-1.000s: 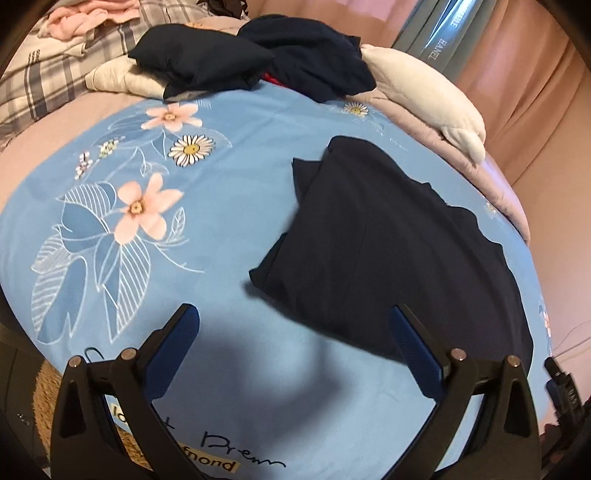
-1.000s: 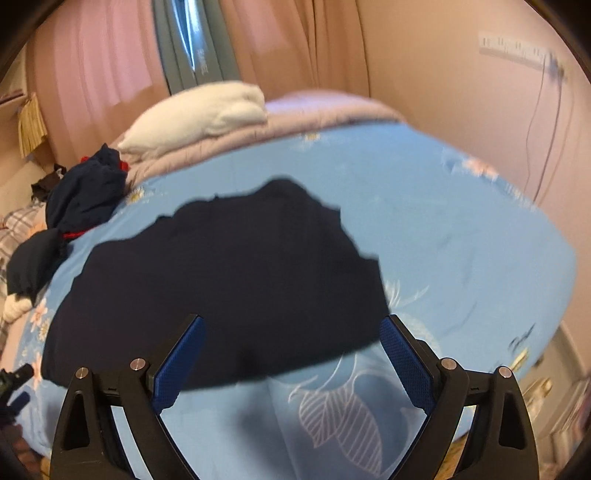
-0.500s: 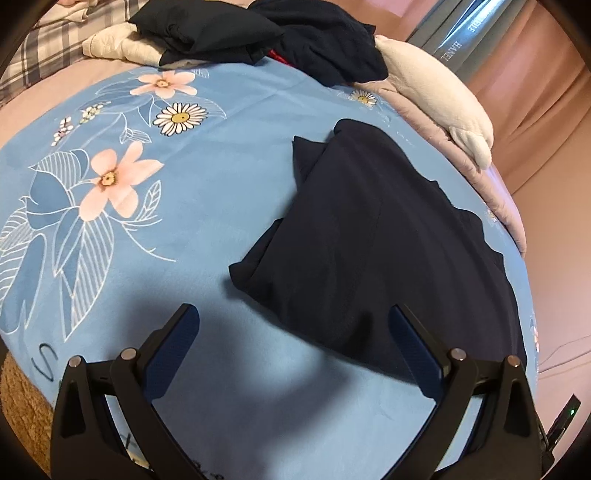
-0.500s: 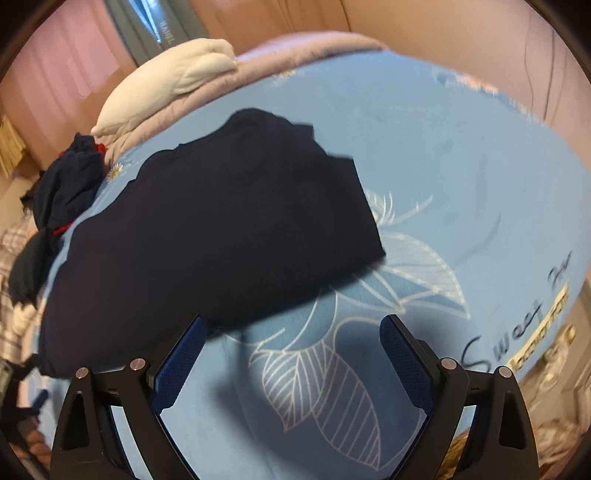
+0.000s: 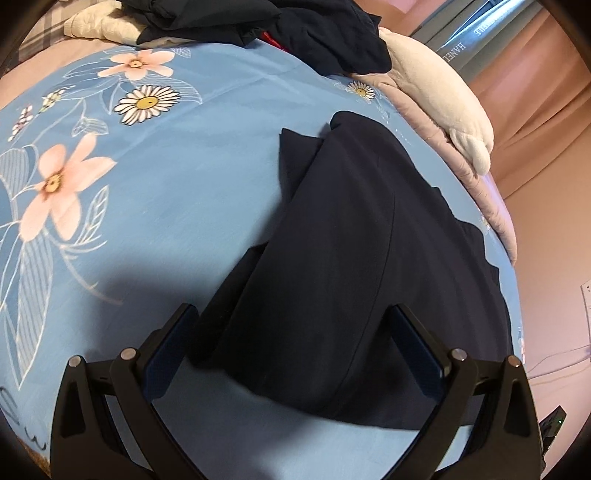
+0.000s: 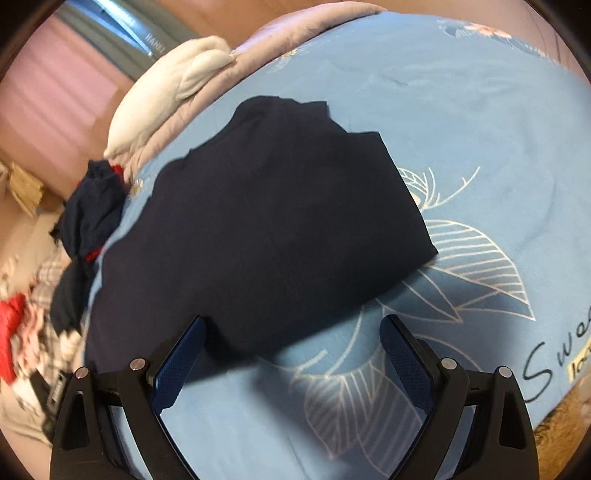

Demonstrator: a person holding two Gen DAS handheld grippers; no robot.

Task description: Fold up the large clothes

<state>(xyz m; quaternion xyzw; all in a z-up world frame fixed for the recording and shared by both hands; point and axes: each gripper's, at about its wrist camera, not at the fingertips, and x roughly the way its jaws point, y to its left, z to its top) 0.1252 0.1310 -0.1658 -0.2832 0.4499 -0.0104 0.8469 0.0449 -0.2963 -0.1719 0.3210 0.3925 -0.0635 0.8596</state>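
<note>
Black plastic arms with blue-padded fingers fill the bottom of each wrist view. The left gripper (image 5: 291, 332) is spread wide with nothing between its pads, and hangs over the near corner of a navy garment (image 5: 369, 266); whether the pads touch the cloth cannot be told. The right gripper (image 6: 291, 343) is likewise spread wide and holds nothing, its left pad over the garment's (image 6: 266, 229) near hem, its right pad over bare bedding.

The navy garment lies partly folded and fairly flat on a light blue duvet cover (image 5: 177, 192), one narrow layer showing from beneath along its left edge in the left wrist view. The cover carries pink and white flowers (image 5: 55, 184), outlined leaves (image 6: 476, 258) and dark script lettering near its edge.

Beyond the garment, a white plush toy (image 5: 443, 99) rests on a pinkish quilt (image 6: 295, 33) at the far side of the bed. A heap of dark clothes (image 5: 295, 29) sits beside it, touching the toy. Pink curtains (image 5: 546, 110) hang behind.
</note>
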